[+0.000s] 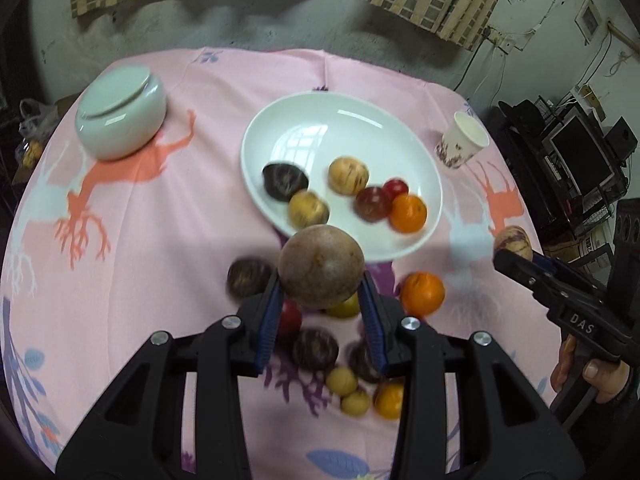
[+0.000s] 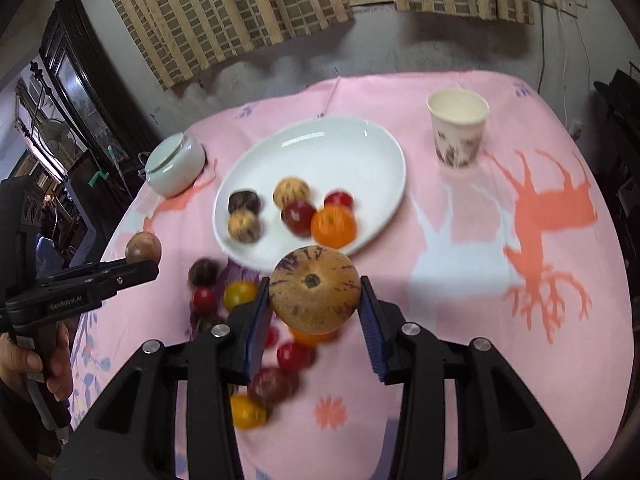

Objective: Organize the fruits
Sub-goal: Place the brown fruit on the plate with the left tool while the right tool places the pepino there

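Note:
My left gripper is shut on a round brown fruit and holds it above the table, just short of the white oval plate. My right gripper is shut on a tan fruit with purple streaks, also held above the table near the plate. The plate holds several fruits, among them an orange, a dark fruit and a tan one. Several loose fruits lie on the cloth beneath both grippers.
A pale green lidded bowl stands at the far left of the pink tablecloth. A paper cup stands to the right of the plate. An orange lies near the right gripper.

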### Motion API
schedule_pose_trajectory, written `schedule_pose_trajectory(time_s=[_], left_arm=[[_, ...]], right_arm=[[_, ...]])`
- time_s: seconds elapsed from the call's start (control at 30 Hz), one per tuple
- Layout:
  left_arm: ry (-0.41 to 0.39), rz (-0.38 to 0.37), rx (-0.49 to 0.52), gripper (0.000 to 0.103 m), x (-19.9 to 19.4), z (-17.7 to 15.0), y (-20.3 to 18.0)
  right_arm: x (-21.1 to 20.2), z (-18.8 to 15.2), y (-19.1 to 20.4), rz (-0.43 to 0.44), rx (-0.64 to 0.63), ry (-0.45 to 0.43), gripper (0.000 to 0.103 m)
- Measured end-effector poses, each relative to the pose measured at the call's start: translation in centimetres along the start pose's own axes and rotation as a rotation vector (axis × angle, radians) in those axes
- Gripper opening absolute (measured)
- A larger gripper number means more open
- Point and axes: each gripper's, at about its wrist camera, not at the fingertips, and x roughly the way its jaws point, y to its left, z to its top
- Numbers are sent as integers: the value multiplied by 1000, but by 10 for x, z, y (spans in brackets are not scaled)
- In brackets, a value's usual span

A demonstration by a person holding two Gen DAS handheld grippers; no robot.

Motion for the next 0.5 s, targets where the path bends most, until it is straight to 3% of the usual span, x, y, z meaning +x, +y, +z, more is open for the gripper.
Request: schedule_pose_trajectory(time_s=[0.27,0.5], left_arm=[[20,3,8,38,46,37,-5],[58,7,-10,38,87,51,-3]], right_arm=[[51,46,-5,-1,-1,0,43],[91,57,-21,17,77,40,43]])
